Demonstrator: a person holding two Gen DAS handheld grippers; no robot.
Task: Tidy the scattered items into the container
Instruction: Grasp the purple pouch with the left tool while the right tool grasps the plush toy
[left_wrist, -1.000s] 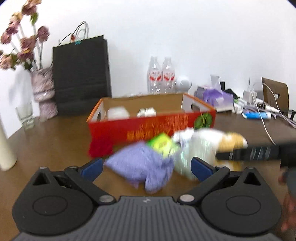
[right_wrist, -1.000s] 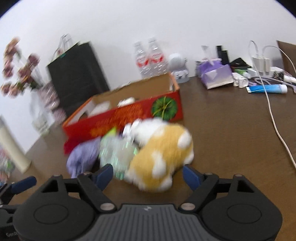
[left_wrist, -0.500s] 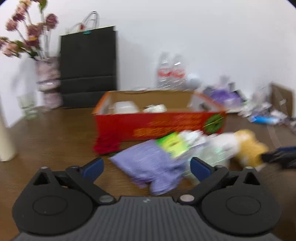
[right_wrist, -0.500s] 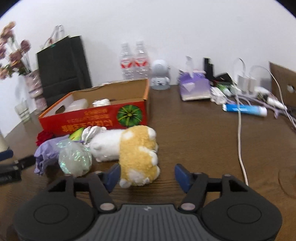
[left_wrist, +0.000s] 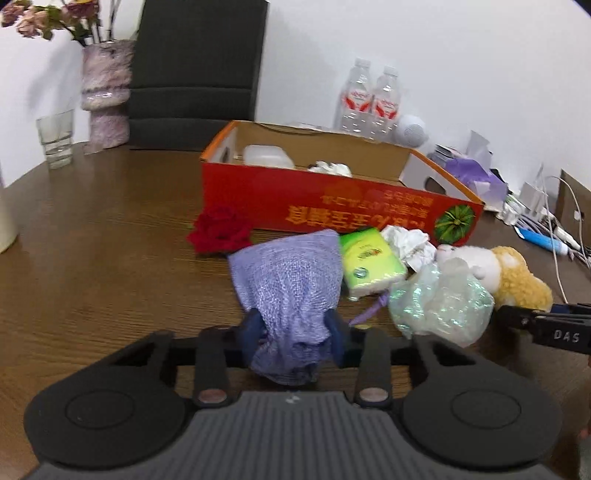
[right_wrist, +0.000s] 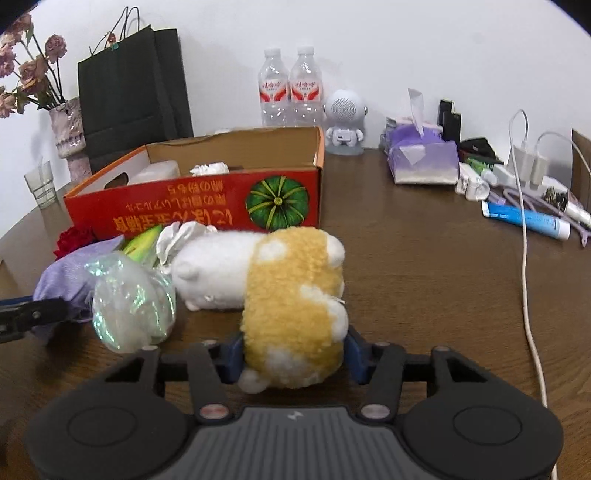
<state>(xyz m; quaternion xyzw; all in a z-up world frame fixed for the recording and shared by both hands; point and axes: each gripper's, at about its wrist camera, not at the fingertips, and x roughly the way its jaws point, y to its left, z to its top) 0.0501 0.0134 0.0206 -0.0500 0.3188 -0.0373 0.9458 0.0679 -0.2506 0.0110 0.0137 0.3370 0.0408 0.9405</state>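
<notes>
Left gripper (left_wrist: 293, 334): jaws closing, pinched on the near end of the purple mesh pouch (left_wrist: 288, 280), pads pressing its cloth. Right gripper (right_wrist: 293, 352): jaws closing around the tan rump of the plush toy (right_wrist: 280, 291), pads touching both flanks. Long axis of the toy running far-left from the fingers, white head pointing toward the pouch. Red box (right_wrist: 192, 210) just beyond both items, open top facing up, so lift and carry straight to the far side. Pouch nearer the box's left half, toy nearer its right.
</notes>
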